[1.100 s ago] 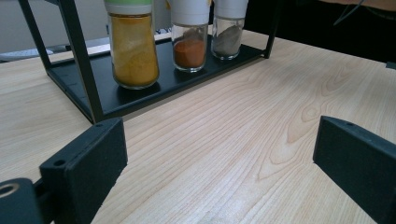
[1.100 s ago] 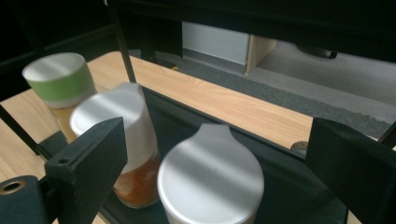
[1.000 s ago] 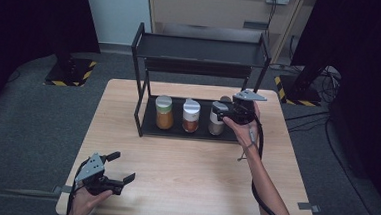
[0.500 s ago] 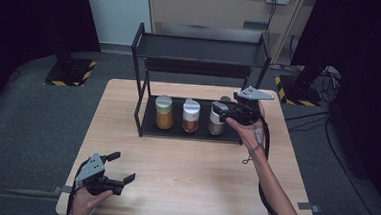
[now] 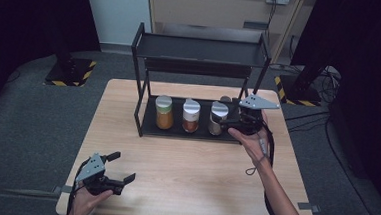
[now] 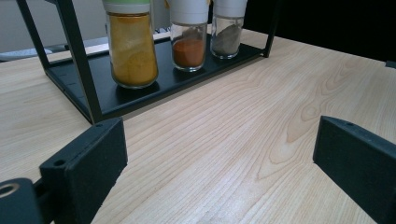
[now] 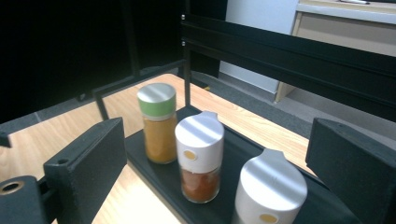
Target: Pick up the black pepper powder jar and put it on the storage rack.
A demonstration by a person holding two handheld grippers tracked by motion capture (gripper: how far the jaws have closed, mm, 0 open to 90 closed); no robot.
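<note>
A black two-tier rack (image 5: 202, 50) stands at the back of the wooden table (image 5: 190, 167). On its bottom shelf stand three spice jars: a yellow one with a green lid (image 5: 163, 113), a red one with a white lid (image 5: 191, 116), and a grey one with a white lid (image 5: 218, 119). My right gripper (image 5: 229, 114) hovers open just right of the grey jar (image 7: 268, 191), with the red jar (image 7: 200, 156) and the yellow jar (image 7: 158, 123) beyond. My left gripper (image 5: 121, 167) rests open at the table's front left, holding nothing, and faces the jars (image 6: 132, 46).
The rack's upper shelf (image 5: 199, 52) is bare and overhangs the jars. Its right post (image 5: 259, 76) stands close behind my right gripper. Bare tabletop (image 6: 224, 126) lies between my left gripper (image 6: 219, 158) and the rack. Grey floor surrounds the table.
My right gripper has drawn back slightly to the right and toward the person, away from the grey jar. The left gripper has stayed in place.
</note>
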